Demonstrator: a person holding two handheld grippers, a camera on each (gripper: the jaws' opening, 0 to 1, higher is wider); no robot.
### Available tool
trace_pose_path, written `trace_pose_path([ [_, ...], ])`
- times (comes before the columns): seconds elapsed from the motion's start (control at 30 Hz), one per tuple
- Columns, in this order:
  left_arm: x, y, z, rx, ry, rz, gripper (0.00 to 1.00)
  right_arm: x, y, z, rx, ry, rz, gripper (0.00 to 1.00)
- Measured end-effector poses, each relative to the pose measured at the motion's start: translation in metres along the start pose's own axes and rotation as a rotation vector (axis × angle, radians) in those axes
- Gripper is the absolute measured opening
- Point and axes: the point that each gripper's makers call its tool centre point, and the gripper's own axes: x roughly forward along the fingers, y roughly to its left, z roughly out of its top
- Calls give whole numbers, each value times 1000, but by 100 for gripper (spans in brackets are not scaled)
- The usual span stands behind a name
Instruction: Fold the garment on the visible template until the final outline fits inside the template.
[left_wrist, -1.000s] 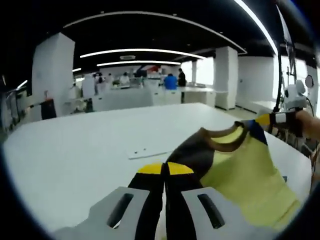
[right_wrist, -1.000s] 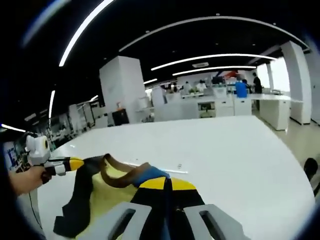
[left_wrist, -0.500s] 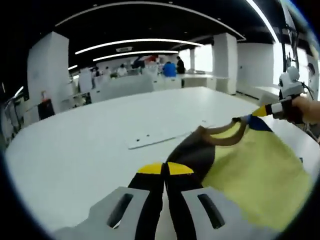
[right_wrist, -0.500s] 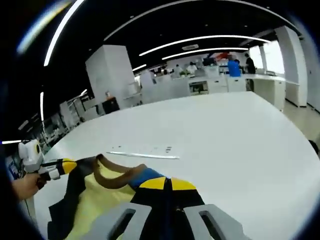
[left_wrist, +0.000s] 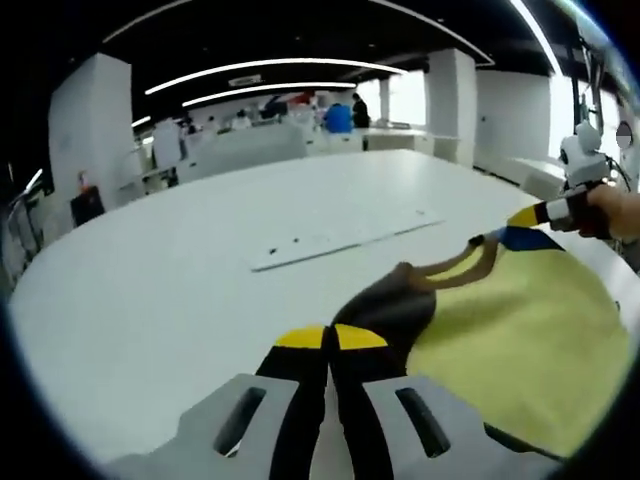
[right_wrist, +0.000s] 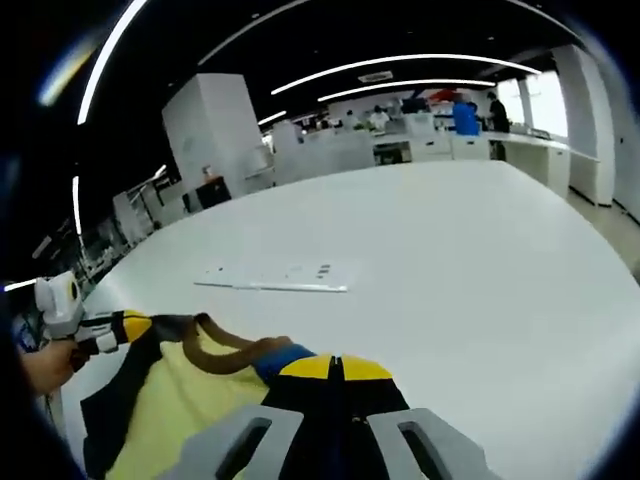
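A yellow garment (left_wrist: 510, 340) with a brown collar (left_wrist: 440, 272), a dark shoulder and a blue shoulder hangs stretched between both grippers above the white table (left_wrist: 150, 290). My left gripper (left_wrist: 328, 338) is shut on the dark shoulder. From the right comes the right gripper (left_wrist: 520, 215), pinching the blue shoulder. In the right gripper view, the right gripper (right_wrist: 335, 368) is shut on the blue shoulder of the garment (right_wrist: 180, 400), and the left gripper (right_wrist: 135, 325) holds the far corner. A white flat template strip (left_wrist: 340, 240) (right_wrist: 275, 280) lies on the table beyond the collar.
A hand (left_wrist: 612, 210) holds the right gripper, and another hand (right_wrist: 45, 365) holds the left one. The table's far edge (left_wrist: 300, 170) gives onto an office with white columns (right_wrist: 215, 125) and people at distant desks.
Both grippers have kept their hold and sunk towards the table with the garment. The collar sits lower and flatter, and the template strip lies closer to it.
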Motion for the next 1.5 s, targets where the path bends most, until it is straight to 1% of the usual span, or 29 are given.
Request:
trace_pose_path([
  [0.07, 0, 1, -1, 13, 6, 8, 1, 1, 0, -2, 9, 13, 2, 0],
  [0.1, -1, 2, 0, 19, 6, 11, 3, 0, 0, -3, 9, 15, 2, 0],
  [0.13, -2, 3, 0, 35, 9, 16, 6, 0, 0, -3, 7, 17, 2, 0],
  [0.17, -4, 5, 0, 77, 16, 26, 7, -1, -1, -2, 3, 22, -4, 0],
  [0.2, -5, 6, 1, 96, 14, 27, 8, -3, -2, -1, 2, 17, -12, 0],
  [0.3, -10, 7, 4, 86, 14, 21, 13, -6, -1, 3, -7, 11, -9, 0],
  [0.4, -18, 7, 8, 75, 6, 13, 16, -12, 2, 7, -4, 11, 10, 9],
  [0.53, -26, 4, 16, 66, -18, -21, 28, -23, 7, 8, -32, 29, 30, 25],
  [0.6, -32, 2, 21, 74, -32, -39, 31, -30, 11, 7, -58, 44, 43, 32],
  [0.63, -33, 2, 21, 76, -33, -40, 33, -31, 11, 7, -61, 46, 45, 35],
  [0.7, -39, -1, 26, 83, -48, -57, 37, -41, 15, 8, -69, 51, 63, 38],
  [0.77, -44, -3, 28, 79, -56, -66, 40, -50, 19, 7, -73, 58, 81, 41],
  [0.8, -47, -4, 29, 75, -60, -72, 41, -51, 19, 7, -75, 59, 83, 43],
  [0.83, -50, -4, 32, 56, -79, -77, 43, -56, 21, 6, -83, 64, 90, 44],
  [0.87, -53, -5, 33, 38, -84, -84, 45, -62, 23, 5, -87, 70, 96, 45],
  [0.9, -56, -7, 35, 1, -95, -97, 47, -65, 24, 4, -88, 75, 101, 45],
  [0.97, -62, -6, 34, -22, -84, -99, 50, -73, 25, 3, -86, 80, 110, 45],
  [1.03, -73, -8, 36, 9, -93, -108, 54, -84, 27, 0, -90, 83, 121, 46],
  [1.17, -90, -13, 35, 16, -99, -132, 56, -101, 28, -7, -97, 93, 131, 45],
  [1.4, -122, -19, 28, 66, -95, -150, 58, -128, 26, -25, -126, 110, 132, 43],
  [1.5, -135, -23, 22, 72, -91, -161, 58, -137, 23, -34, -124, 121, 132, 43],
])
